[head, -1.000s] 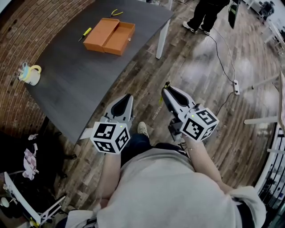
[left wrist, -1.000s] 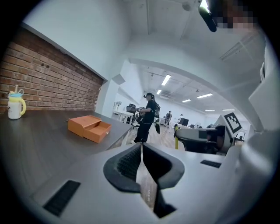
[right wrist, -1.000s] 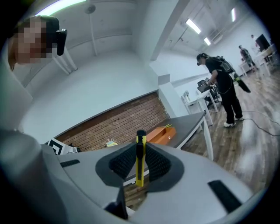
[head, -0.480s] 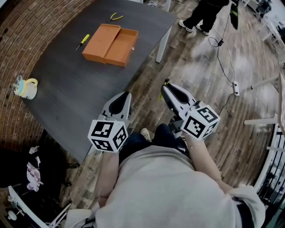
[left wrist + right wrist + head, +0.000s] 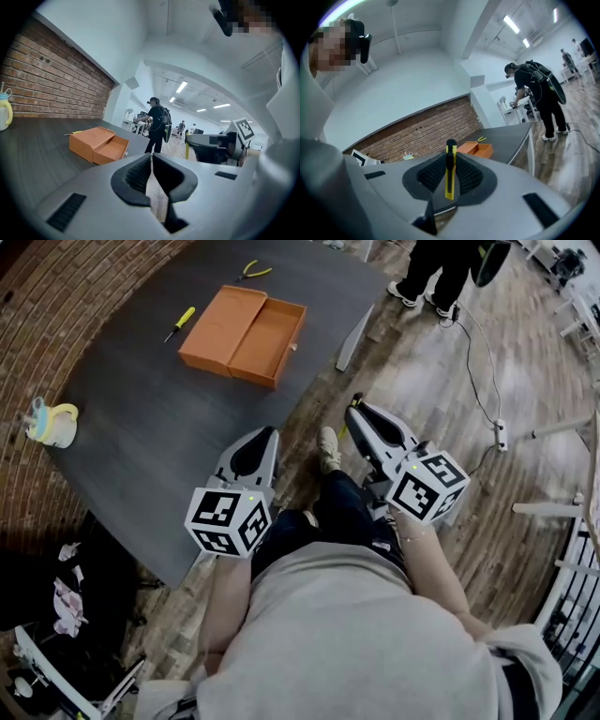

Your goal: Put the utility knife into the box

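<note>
1. Right gripper view shows your right gripper (image 5: 450, 161) clamped on the utility knife (image 5: 449, 174). The yellow-and-black handle stands upright between the ribbed pads, with its black end poking above them. The knife is well short of the orange box (image 5: 476, 149), which lies open on the dark table (image 5: 511, 133).
2. Your left gripper (image 5: 151, 160) has its jaws drawn together with only a sliver between them and nothing in it. It hangs well short of the box and needs no part in this.
3. The step in hand looks like the carry to the box. Grip firmly, because a handle this thin could pivot between the pads.
4. Aim for the recessed half of the box (image 5: 246, 332), the side away from the yellow screwdriver (image 5: 180, 322). Come in above its wall, lower the knife close to the bottom, then let go so it does not bounce out.
5. The table's (image 5: 169, 427) near edge runs between you and the box, so lift both grippers above that edge before you reach in.
6. Bare tabletop lies on your side of the box, which gives you open room to approach.
7. The screwdriver lies just beside the box and the pliers (image 5: 253, 270) lie just beyond it. The mug (image 5: 52, 421) stands well apart from it.
8. A person (image 5: 436, 268) stands beyond the table corner nearest the box, with a cable trailing on the floor there. Swing no wider than the box on that side.
</note>
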The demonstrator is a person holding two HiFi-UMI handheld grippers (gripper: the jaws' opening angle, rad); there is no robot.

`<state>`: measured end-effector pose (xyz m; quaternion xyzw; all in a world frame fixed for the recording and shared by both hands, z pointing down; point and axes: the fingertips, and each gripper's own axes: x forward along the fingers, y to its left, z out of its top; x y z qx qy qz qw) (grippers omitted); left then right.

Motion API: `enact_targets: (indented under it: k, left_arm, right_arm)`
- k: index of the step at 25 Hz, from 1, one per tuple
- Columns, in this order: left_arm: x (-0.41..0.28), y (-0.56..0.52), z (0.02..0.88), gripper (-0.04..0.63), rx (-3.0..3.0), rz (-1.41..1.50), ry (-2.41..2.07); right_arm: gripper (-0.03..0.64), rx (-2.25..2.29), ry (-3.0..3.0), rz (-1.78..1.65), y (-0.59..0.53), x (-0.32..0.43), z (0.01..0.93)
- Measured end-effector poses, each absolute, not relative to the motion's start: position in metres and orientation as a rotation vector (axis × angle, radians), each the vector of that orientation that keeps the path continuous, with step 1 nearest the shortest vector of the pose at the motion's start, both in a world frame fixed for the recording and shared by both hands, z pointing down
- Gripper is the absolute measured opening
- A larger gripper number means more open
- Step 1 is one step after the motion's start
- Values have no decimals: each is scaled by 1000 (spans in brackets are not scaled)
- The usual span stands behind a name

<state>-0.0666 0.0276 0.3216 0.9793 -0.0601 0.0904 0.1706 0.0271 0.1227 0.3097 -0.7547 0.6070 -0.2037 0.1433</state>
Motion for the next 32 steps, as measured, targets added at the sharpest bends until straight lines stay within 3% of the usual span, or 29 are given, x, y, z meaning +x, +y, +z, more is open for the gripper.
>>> enact_targets:
  k: [25, 32]
  left_arm:
    - [127, -94, 315, 29, 2731, 211, -519]
    - [140, -115, 320, 29, 2681, 201, -661]
  right_arm:
    - [72, -1954, 2076, -692, -15, 229, 315]
    - [72, -1828, 2190, -756, -51, 245, 327]
